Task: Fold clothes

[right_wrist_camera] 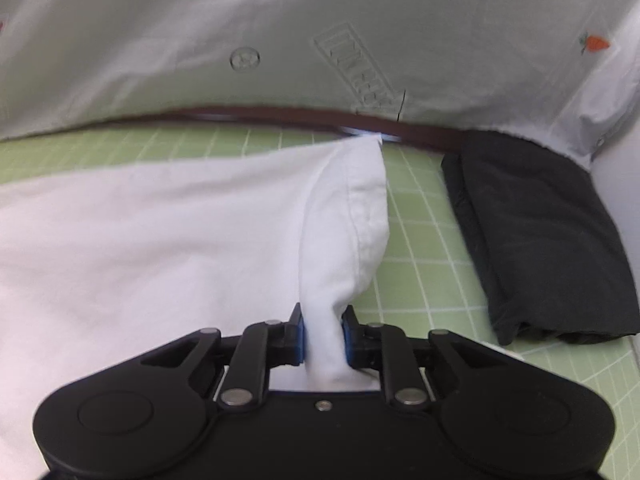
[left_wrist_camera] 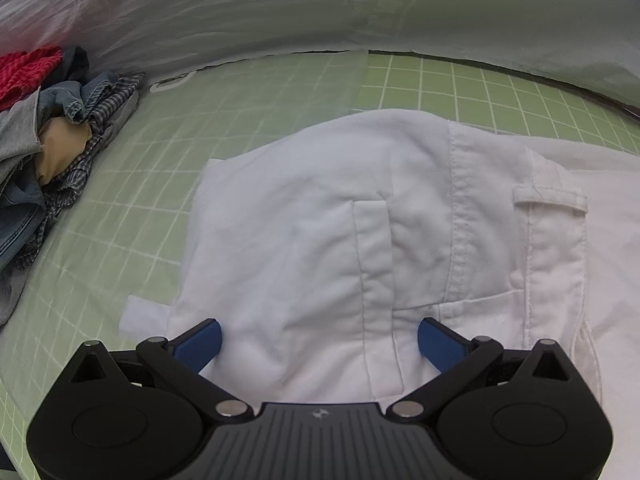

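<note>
Blue-padded and spread wide, your left gripper point(left_wrist_camera: 319, 340) sits low over the white cotton trousers point(left_wrist_camera: 400, 232), its two fingers point(left_wrist_camera: 200, 342) resting on the cloth on either side of a raised fold without pinching it. Just ahead of them you can see a stitched seam, a welt pocket and a belt loop, so this is the waist end of the garment. Your right gripper point(right_wrist_camera: 323, 336) is drawn in tight on a bunched edge of the same white trousers point(right_wrist_camera: 160, 248), which rises from between the pads in a narrow ridge and runs up to a hemmed corner lifted off the surface. The rest of the garment lies spread flat across the green cutting mat with its white grid point(left_wrist_camera: 120, 220).

To the left of your left gripper, well apart from the trousers, a loose heap of unfolded clothes point(left_wrist_camera: 52, 128) in denim, checked, tan and red fabric crowds the mat's edge. On your right side, a folded black garment point(right_wrist_camera: 540, 240) lies near the lifted corner, with a strip of bare mat between them. Pale sheeting point(right_wrist_camera: 320, 20) walls off the far side.
</note>
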